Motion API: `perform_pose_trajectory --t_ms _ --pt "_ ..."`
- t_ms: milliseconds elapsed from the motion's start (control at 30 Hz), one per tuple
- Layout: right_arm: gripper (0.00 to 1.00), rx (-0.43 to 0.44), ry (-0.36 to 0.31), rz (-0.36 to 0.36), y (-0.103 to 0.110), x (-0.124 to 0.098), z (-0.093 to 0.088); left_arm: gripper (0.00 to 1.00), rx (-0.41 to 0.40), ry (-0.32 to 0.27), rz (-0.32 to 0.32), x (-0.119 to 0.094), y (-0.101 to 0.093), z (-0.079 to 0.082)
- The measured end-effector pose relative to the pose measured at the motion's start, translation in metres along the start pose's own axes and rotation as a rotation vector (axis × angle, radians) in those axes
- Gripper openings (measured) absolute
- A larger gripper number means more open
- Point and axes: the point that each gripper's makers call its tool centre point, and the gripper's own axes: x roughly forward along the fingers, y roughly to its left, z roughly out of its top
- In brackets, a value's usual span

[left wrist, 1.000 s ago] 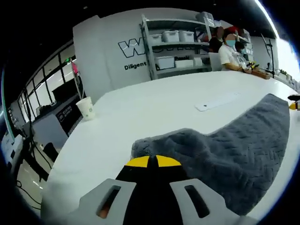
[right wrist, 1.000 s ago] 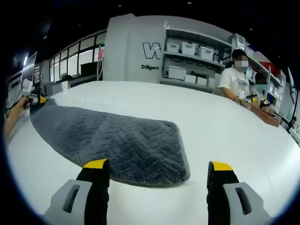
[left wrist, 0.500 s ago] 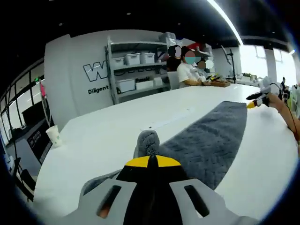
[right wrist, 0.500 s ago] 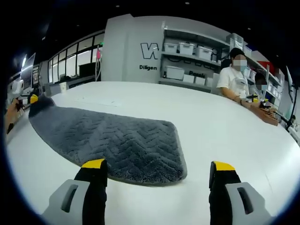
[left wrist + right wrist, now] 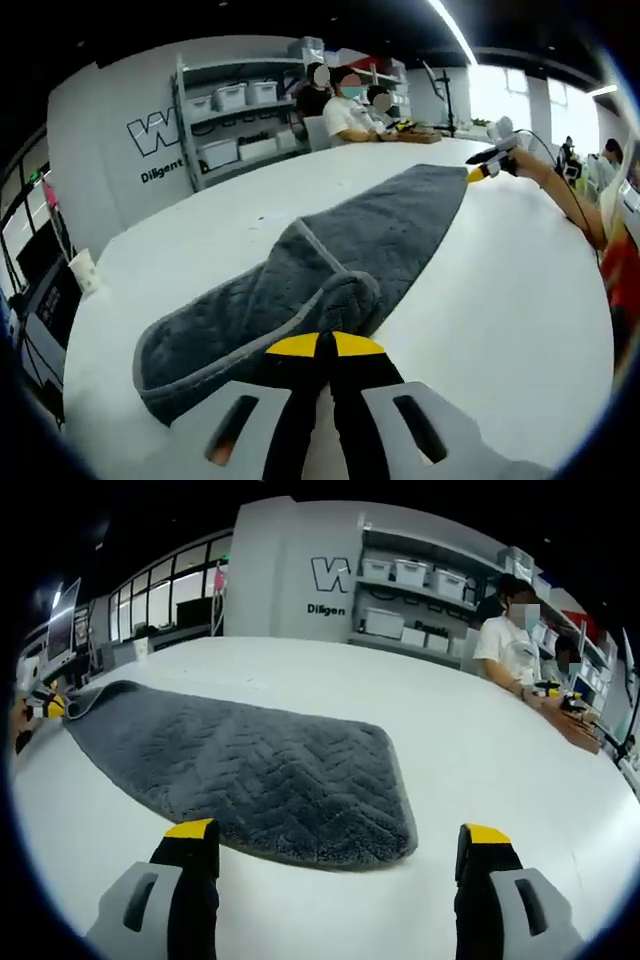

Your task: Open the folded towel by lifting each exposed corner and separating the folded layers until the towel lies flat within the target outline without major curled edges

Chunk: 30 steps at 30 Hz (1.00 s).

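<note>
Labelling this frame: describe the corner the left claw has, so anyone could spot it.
On the white table lies a long grey towel. Its near end is folded back over itself, and the rolled corner sits just ahead of the shut left claw. The far end lies flat.

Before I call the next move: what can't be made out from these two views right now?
- Left gripper view: where the left gripper meets the grey towel is hidden behind its shut jaws; a grip cannot be confirmed.
- Left gripper view: the right gripper is too small to read.
- Right gripper view: the right gripper stands open; the left gripper is tiny at the edge.
- No target outline shows on the white table.
</note>
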Motion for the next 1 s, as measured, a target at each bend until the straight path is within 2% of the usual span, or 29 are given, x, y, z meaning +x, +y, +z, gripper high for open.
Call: perform_pose_trajectory --t_ms 100,267,400,467,600,700,767,900,1000 --pt "0.99 0.002 -0.006 0.0 -0.002 0.0 0.001 0.02 -0.007 0.0 0.014 0.001 0.001 -0.008" --pt "0.99 0.005 -0.003 -0.005 -0.004 -0.001 -0.001 0.04 0.061 0.028 0.024 0.005 -0.007 -0.013" --pt "0.99 0.004 0.0 -0.003 -0.004 0.0 -0.002 0.12 0.059 0.019 0.031 0.002 -0.011 -0.01" --pt "0.99 0.004 0.0 -0.002 -0.004 -0.001 -0.003 0.17 0.05 0.006 0.037 -0.002 -0.014 -0.006" --pt "0.99 0.006 -0.005 -0.003 -0.004 -0.002 -0.002 0.28 0.091 -0.033 0.071 -0.011 -0.017 0.01" --pt "0.98 0.003 -0.005 -0.001 -0.002 -0.003 -0.002 0.43 0.112 -0.081 0.091 -0.015 -0.02 0.027" --pt "0.98 0.002 -0.003 0.002 -0.001 -0.003 -0.002 0.51 0.125 -0.085 0.091 -0.013 -0.022 0.036" --pt "0.98 0.003 -0.006 0.006 0.0 -0.003 -0.001 0.51 0.165 -0.053 0.097 -0.002 -0.023 0.038" --pt "0.98 0.005 -0.007 0.009 0.001 -0.003 -0.001 0.53 0.182 -0.071 0.04 0.008 -0.034 0.045"
